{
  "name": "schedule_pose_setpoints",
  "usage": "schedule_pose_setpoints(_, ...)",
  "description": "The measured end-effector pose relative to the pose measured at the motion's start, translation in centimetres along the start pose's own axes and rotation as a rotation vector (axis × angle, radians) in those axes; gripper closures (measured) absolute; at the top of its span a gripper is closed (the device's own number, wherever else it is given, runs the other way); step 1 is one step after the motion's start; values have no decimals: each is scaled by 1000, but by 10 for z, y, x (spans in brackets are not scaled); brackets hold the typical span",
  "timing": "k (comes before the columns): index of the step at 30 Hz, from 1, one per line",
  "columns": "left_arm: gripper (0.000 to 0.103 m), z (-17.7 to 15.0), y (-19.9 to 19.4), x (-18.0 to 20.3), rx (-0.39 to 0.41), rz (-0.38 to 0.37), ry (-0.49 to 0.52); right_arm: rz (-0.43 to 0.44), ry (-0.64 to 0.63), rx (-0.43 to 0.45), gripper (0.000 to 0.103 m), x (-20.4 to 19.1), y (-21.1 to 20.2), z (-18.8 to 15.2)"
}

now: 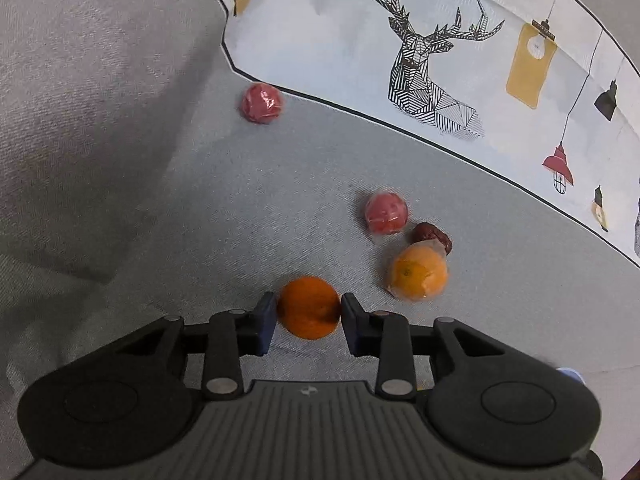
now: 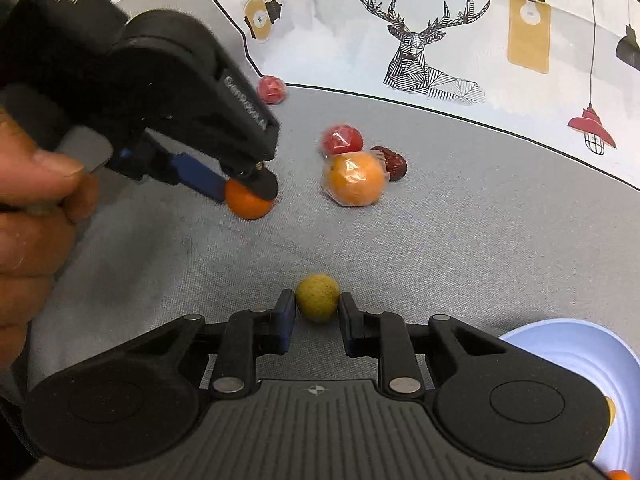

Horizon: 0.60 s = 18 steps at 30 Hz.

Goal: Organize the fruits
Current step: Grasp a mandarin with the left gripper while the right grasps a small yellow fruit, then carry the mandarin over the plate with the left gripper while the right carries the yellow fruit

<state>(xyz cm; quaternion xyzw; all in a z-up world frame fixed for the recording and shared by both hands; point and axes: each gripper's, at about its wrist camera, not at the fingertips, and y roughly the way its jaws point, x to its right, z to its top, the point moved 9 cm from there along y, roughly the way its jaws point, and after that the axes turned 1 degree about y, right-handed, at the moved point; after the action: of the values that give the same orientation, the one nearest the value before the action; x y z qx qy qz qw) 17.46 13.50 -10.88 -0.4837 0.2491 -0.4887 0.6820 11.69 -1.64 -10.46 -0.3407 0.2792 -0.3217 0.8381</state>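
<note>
Little looked sorted: beside the pale blue bowl [image 2: 568, 344], a wrapped orange [image 2: 354, 178], two wrapped red fruits and a dark date remained on the grey cloth [image 2: 460, 240], while the left gripper [image 1: 308, 312] pinched a small orange [image 1: 309, 307] and the right gripper [image 2: 318, 308] closed around a yellow-green fruit [image 2: 317, 297].

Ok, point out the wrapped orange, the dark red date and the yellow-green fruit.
wrapped orange [image 2: 354, 179]: right wrist view, middle of its plastic-covered face.
dark red date [image 2: 394, 162]: right wrist view, its exposed right half, behind the orange.
yellow-green fruit [image 2: 317, 297]: right wrist view, centre of the ball between the right claw's fingers.
</note>
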Motion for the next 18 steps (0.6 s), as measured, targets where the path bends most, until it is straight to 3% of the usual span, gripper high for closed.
schedule_pose_setpoints(11,67,0,-1,1,9,6,22,-14,8,29,78,7,-16,9)
schedule_pose_setpoints(18,67,-2,-20,10,66,-27,17,-24,5,97,78,12,-44,22)
